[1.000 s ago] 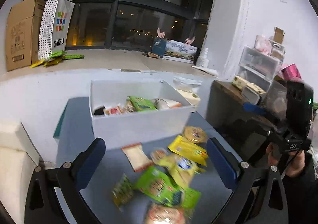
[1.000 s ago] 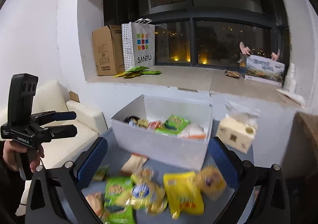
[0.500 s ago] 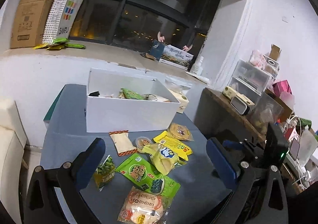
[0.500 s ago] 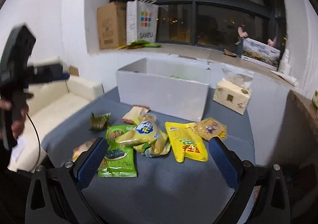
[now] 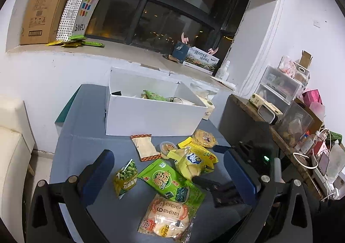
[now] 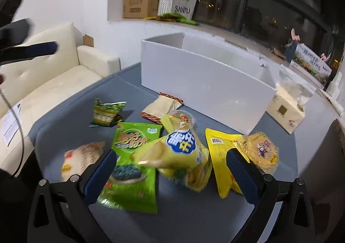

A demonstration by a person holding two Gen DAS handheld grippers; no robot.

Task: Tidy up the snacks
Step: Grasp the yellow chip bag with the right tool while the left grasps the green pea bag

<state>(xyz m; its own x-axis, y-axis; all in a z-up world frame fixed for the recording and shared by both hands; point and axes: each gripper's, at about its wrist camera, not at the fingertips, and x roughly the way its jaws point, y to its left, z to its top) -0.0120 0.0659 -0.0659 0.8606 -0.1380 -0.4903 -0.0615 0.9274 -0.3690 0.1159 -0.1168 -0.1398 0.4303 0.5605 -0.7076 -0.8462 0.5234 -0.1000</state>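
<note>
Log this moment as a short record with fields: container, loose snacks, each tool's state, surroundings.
container: white box at the far side of the grey table, open top, some snacks already inside
loose snacks: big green bag, yellow bag with blue logo, flat yellow pouch, round yellow pack, small green pea bag, beige wrapper, rice cracker pack
left tool: open, holding nothing
right tool: open, yellow bag lies between its fingers, not gripped
surroundings: tissue box right of the white box
</note>
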